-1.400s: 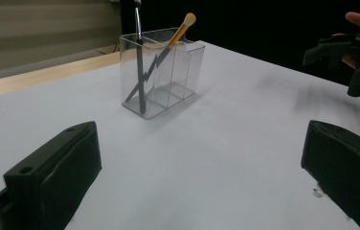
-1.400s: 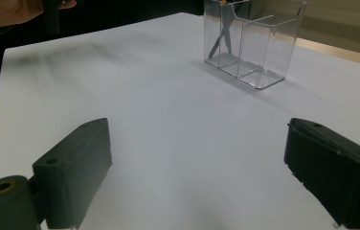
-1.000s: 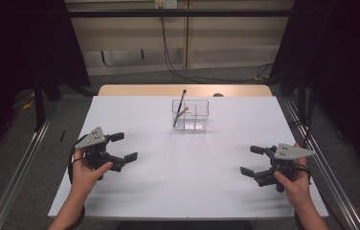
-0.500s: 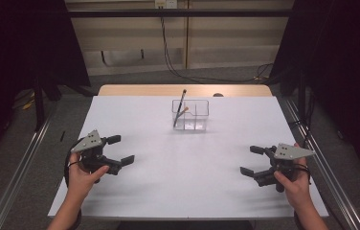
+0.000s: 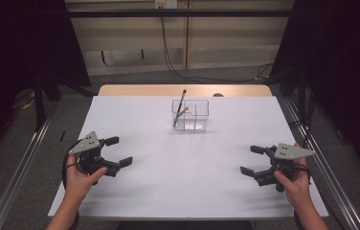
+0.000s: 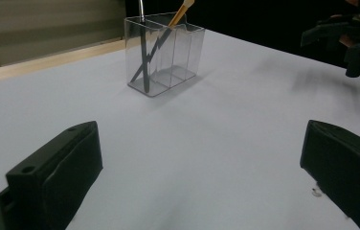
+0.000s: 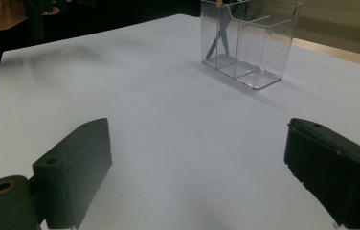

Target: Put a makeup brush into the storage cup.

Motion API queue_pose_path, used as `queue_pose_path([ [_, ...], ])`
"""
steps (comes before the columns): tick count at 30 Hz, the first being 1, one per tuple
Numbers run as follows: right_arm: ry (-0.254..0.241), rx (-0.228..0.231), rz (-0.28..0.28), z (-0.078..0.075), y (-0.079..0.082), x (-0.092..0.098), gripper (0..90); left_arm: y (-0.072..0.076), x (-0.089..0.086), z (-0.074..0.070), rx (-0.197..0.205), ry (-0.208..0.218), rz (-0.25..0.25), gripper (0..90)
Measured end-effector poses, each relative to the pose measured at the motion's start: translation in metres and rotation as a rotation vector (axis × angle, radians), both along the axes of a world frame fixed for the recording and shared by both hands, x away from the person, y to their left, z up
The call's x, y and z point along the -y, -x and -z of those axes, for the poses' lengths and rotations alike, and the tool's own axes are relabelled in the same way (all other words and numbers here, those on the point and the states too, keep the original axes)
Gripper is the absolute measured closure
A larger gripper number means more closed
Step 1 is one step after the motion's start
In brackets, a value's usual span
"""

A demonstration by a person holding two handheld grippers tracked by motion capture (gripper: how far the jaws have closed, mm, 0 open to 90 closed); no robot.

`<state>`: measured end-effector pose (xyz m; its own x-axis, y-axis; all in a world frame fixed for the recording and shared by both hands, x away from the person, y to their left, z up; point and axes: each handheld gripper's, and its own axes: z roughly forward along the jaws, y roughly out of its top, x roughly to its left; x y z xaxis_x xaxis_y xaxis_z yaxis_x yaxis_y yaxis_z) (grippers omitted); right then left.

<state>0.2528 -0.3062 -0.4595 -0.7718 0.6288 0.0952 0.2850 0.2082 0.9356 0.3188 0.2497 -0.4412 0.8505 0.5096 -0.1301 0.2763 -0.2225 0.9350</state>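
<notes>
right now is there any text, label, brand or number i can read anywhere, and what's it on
None: no readable text on the clear organizer, the dark pen and wooden stick in it, the white table, the left tongs or the right tongs.

No text, label, brand, number or sign can be read anywhere — not on the white bench (image 5: 183, 163), not on the clear plastic holder (image 5: 190, 115) that stands well ahead of both tools, not on the grey plate atop the left hand-held gripper (image 5: 118, 151) or the right hand-held gripper (image 5: 251, 159). The black jaw blocks seen close in the two gripper views carry bare screw holes and no lettering. A pale fitting on the wall far beyond the holder is too small and blurred to read.
</notes>
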Motion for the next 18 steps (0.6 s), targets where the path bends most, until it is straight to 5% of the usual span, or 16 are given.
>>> queue_pose_path([
  [18, -0.003, 0.001, 0.011, 0.0002, -0.0004, 0.0009, 8.2, 0.0075, -0.0098, 0.0030, -0.011, -0.018, -0.005, 0.2],
])
